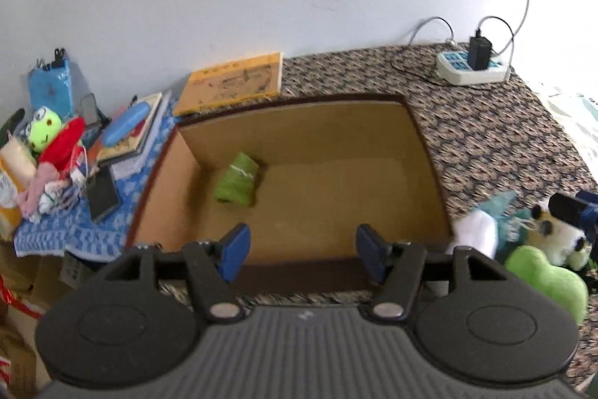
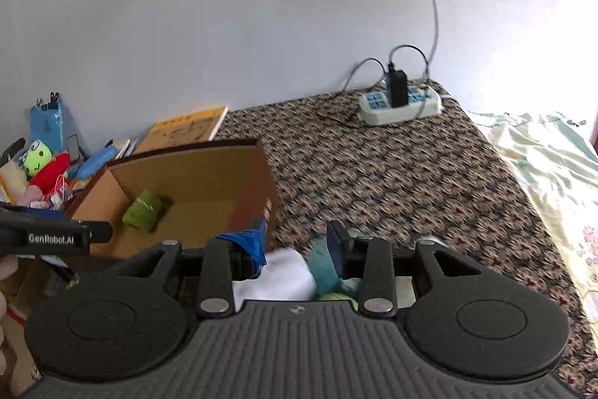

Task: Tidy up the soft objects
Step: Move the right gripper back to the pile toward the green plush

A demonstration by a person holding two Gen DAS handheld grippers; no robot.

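A brown cardboard box (image 1: 426,152) sits open on the patterned cloth; a green soft bundle (image 1: 237,184) lies inside near its left wall. It also shows in the right wrist view (image 2: 144,210). My left gripper (image 1: 302,249) is open and empty above the box's near edge. To the box's right lies a pile of soft toys: a white and teal plush (image 1: 482,227), a panda-like plush (image 1: 560,238) and a green plush (image 1: 545,279). My right gripper (image 2: 297,245) is open, its fingers on either side of the white and teal plush (image 2: 295,273).
A power strip (image 1: 472,70) with a charger and cables sits at the back right. Books, a yellow booklet (image 1: 231,83), a phone (image 1: 102,195), a frog toy (image 1: 43,129) and clutter lie left of the box. A pale bedsheet (image 2: 553,167) lies right.
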